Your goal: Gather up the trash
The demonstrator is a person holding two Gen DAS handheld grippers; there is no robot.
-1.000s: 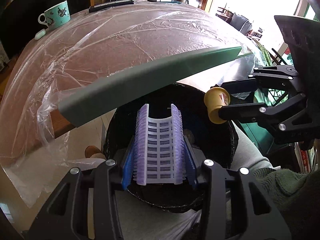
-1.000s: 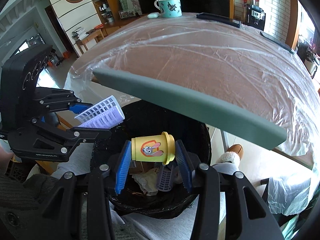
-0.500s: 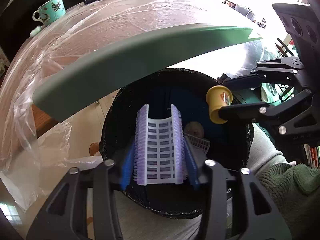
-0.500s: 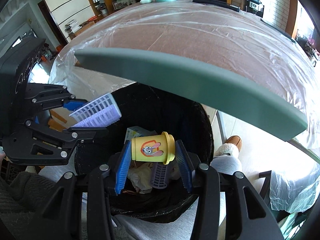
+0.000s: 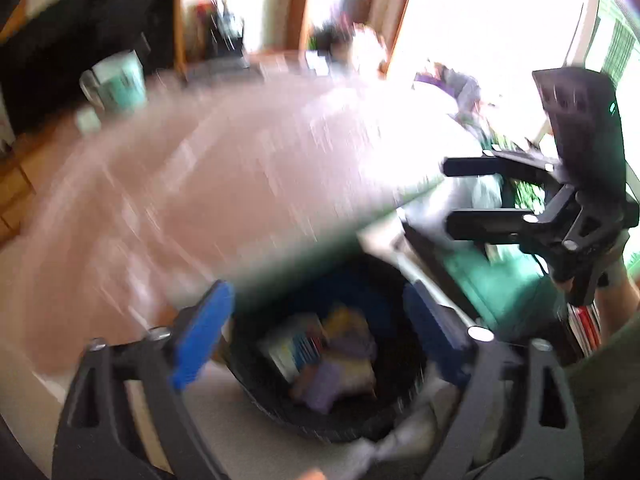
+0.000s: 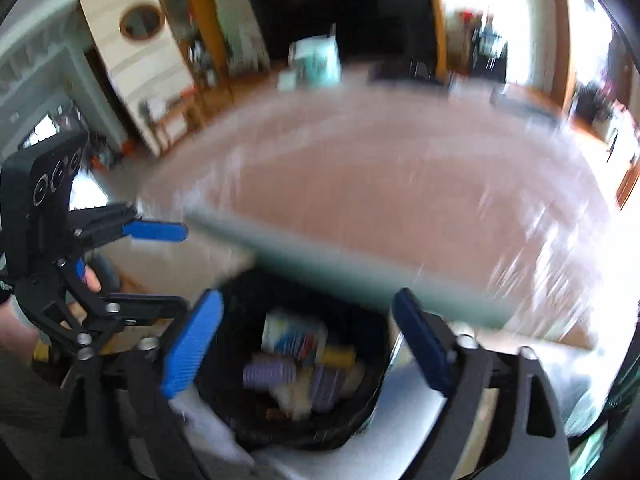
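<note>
Plastic-sheeted table (image 6: 400, 184) fills the background, its green edge just above the black bin (image 6: 240, 432), which sits low in front of the person so trash can drop in. Both left gripper (image 5: 320, 332) and right gripper (image 6: 308, 340) hover over the bin, fingers spread wide and empty. Trash (image 6: 296, 364) lies inside it: lilac rollers, a carton. Motion blur smears everything, hiding finer detail.

Everything smears with motion: the teal mug (image 5: 120, 82) at ten o'clock is a streak. In the black round bin (image 6: 248, 420), the purple and yellow litter (image 6: 304, 364) blurs into lumps.
</note>
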